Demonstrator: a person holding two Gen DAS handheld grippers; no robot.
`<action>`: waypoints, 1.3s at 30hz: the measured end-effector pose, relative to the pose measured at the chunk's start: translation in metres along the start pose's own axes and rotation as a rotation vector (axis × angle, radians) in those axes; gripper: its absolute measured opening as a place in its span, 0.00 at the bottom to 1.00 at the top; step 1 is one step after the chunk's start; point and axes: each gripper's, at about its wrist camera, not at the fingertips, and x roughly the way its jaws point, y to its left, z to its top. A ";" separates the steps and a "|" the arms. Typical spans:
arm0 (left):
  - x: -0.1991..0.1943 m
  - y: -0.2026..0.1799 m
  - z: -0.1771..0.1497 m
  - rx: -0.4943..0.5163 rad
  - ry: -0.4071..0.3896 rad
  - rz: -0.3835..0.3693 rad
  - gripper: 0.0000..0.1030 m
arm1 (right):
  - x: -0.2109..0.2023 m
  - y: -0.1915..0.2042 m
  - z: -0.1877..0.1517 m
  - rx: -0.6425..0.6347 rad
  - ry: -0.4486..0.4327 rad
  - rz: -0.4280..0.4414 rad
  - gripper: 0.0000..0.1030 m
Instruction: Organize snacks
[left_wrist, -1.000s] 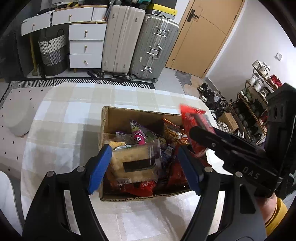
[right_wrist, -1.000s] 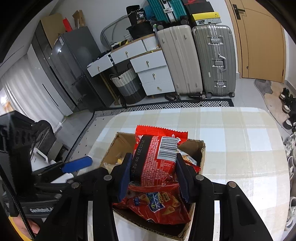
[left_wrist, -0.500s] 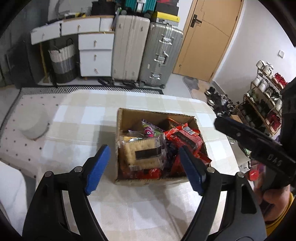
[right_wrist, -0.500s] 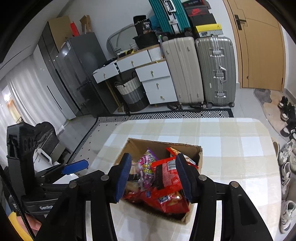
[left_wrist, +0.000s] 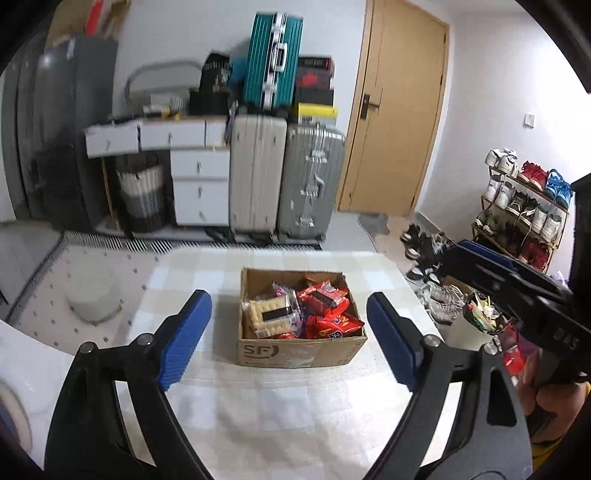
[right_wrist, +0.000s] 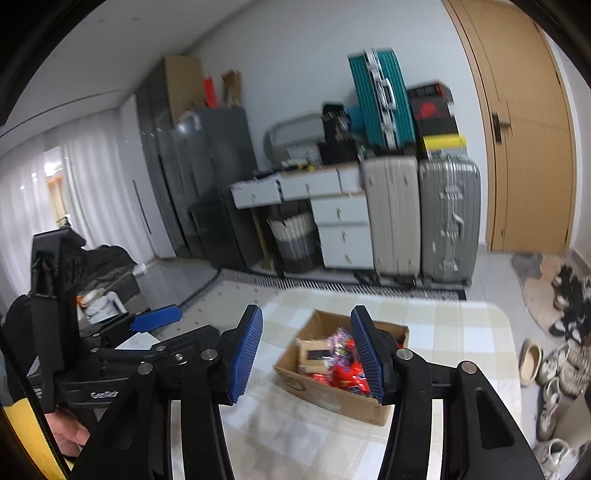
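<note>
A cardboard box (left_wrist: 295, 349) stands on the checked tablecloth (left_wrist: 295, 413); it also shows in the right wrist view (right_wrist: 332, 395). It holds several snack packs: a clear pack of biscuits (left_wrist: 267, 314) on the left and red bags (left_wrist: 328, 314) on the right. My left gripper (left_wrist: 290, 339) is open and empty, held back from the box on its near side. My right gripper (right_wrist: 306, 354) is open and empty, raised above and behind the box. The right gripper also shows at the right of the left wrist view (left_wrist: 517, 291).
The table's right edge (left_wrist: 424, 314) drops to a floor with shoes and a shoe rack (left_wrist: 517, 210). Suitcases (left_wrist: 284, 184), white drawers (left_wrist: 199, 184) and a door (left_wrist: 399, 110) stand behind. A round stool (left_wrist: 92, 295) sits at the left.
My right gripper let go of the red snack bag, which now lies in the box. Both grippers have pulled back and up, away from the box.
</note>
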 end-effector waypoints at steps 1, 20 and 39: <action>-0.015 -0.003 -0.002 0.003 -0.017 0.005 0.83 | -0.014 0.006 -0.002 -0.006 -0.024 -0.001 0.60; -0.146 0.014 -0.134 0.011 -0.248 0.207 0.99 | -0.143 0.076 -0.131 -0.106 -0.287 -0.070 0.99; -0.013 0.033 -0.184 0.044 -0.113 0.192 0.99 | -0.059 0.002 -0.181 0.043 -0.184 -0.142 0.99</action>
